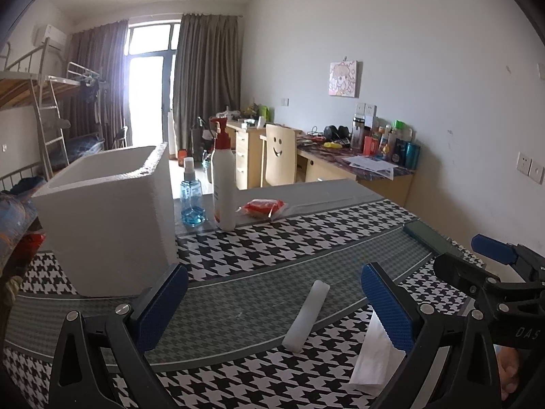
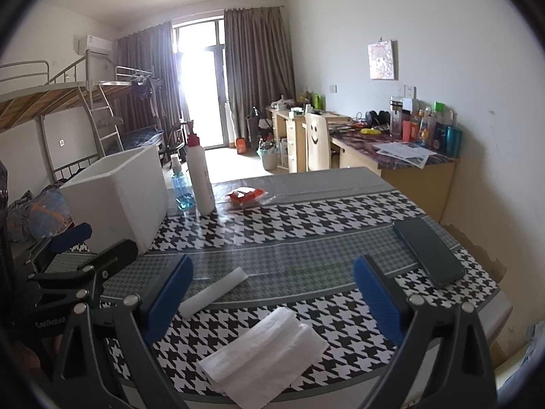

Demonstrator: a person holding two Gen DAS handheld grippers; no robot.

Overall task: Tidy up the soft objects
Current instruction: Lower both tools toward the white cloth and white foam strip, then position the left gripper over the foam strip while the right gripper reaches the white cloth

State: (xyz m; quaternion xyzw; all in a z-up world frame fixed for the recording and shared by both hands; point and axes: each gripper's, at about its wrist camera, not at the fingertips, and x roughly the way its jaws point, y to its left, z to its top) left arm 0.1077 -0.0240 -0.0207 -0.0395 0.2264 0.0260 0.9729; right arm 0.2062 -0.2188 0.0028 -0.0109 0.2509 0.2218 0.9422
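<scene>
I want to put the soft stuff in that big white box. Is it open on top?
Yes, open. The white foam box has no lid, and you can see its inner wall from above. Whether anything is inside, cannot tell.

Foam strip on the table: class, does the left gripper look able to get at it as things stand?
Probably yes. The foam strip lies flat ahead of the open left gripper, between its fingers' line, nothing lying over it. The folded tissue sits beside it, apart.

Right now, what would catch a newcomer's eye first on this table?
The white foam box stands tall at the table's left, with a red-capped pump bottle beside it. Nearer, a white foam stick and a folded white tissue lie on the houndstooth cloth between both open grippers.
</scene>
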